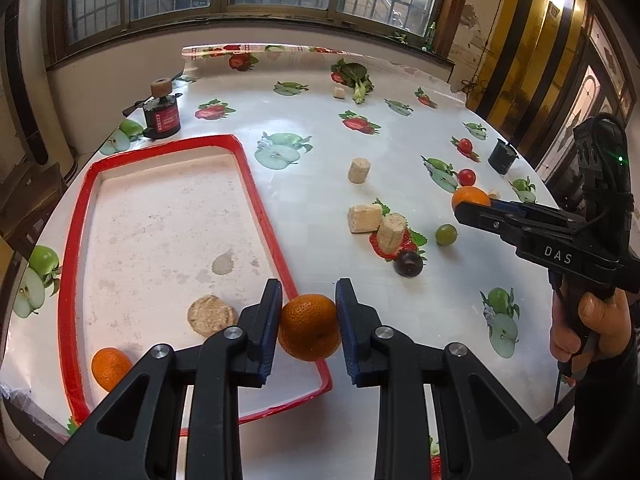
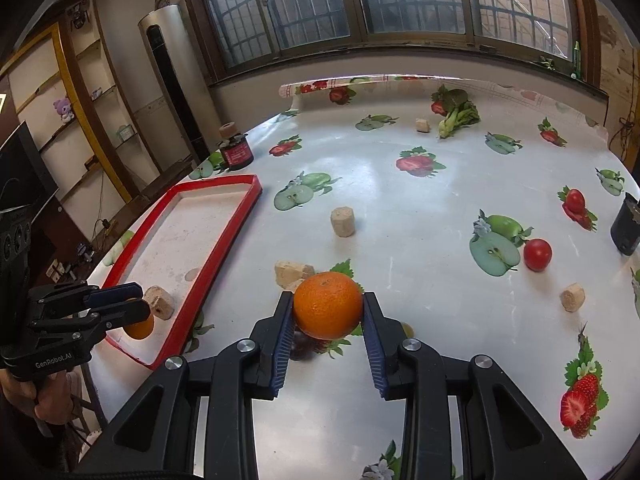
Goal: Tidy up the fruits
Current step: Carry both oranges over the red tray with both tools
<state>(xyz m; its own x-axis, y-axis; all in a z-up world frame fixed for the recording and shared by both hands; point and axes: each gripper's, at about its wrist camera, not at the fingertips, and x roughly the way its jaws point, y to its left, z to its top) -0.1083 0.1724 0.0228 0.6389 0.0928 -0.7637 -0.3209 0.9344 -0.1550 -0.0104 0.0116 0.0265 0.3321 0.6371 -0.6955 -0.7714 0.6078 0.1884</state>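
You are carrying two round fruits at once, and the main risk is a slip: the left gripper (image 1: 307, 322) pinches a dimpled round orange mandarin (image 1: 309, 327) only across its middle between the blue ribbed pads (image 1: 267, 332), and a smooth ball held that way can roll out if you tilt or jolt the hand. If it drops from where it hangs now, over the near right edge of the red-rimmed rectangular tray with the pale speckled floor (image 1: 76, 264), it could strike the rim and bounce out onto the fruit-print surface (image 1: 320, 152) instead of landing inside. The right gripper (image 2: 327, 322) likewise pinches a second round orange mandarin (image 2: 328, 306), which it holds above the surface well to the right of the tray, over the beige sponge-like blocks (image 2: 292, 270) and a dark purple plum (image 2: 301, 349) that lie just right of the tray's long side; lower it carelessly there and you may knock those pieces about. Inside the tray's near end a third orange mandarin (image 1: 110, 368) and a flat tan biscuit-like round (image 1: 211, 314) already sit, so a release from the left gripper too close to them could send them rolling. Further right of the tray, two red cherry tomatoes (image 2: 538, 254), a green grape (image 1: 446, 234) and more beige chunks are still loose on the surface, so much of the sorting looks undone. Keep both hands apart as they near the tray, since crossing them over its narrow near end invites a collision.
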